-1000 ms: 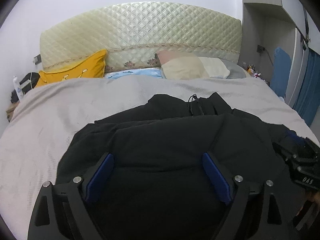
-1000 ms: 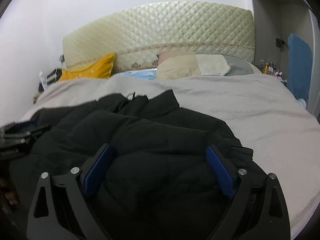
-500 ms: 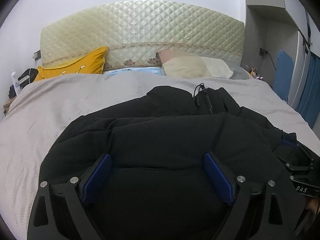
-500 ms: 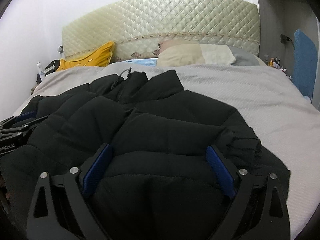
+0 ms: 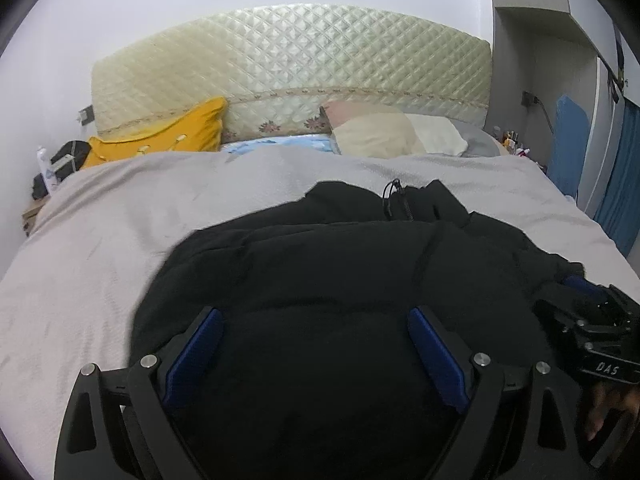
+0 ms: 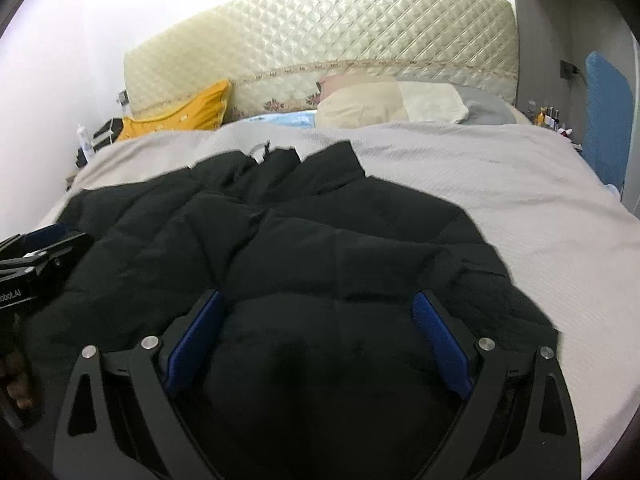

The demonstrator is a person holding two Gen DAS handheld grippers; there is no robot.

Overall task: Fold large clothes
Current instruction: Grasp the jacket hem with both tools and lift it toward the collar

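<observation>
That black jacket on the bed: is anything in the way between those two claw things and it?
Nothing visible. The black jacket lies directly under both open hand-held grippers, left hand-held gripper and right hand-held gripper, on the grey bedspread. The pillows sit far off by the headboard.

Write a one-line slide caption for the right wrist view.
Open right gripper poised over a black puffer jacket spread on a grey bedspread, left gripper at the frame's left edge.

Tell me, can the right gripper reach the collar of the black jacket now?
Probably yes: the right gripper is open over the black jacket, and nothing lies between it and the collar.
</observation>
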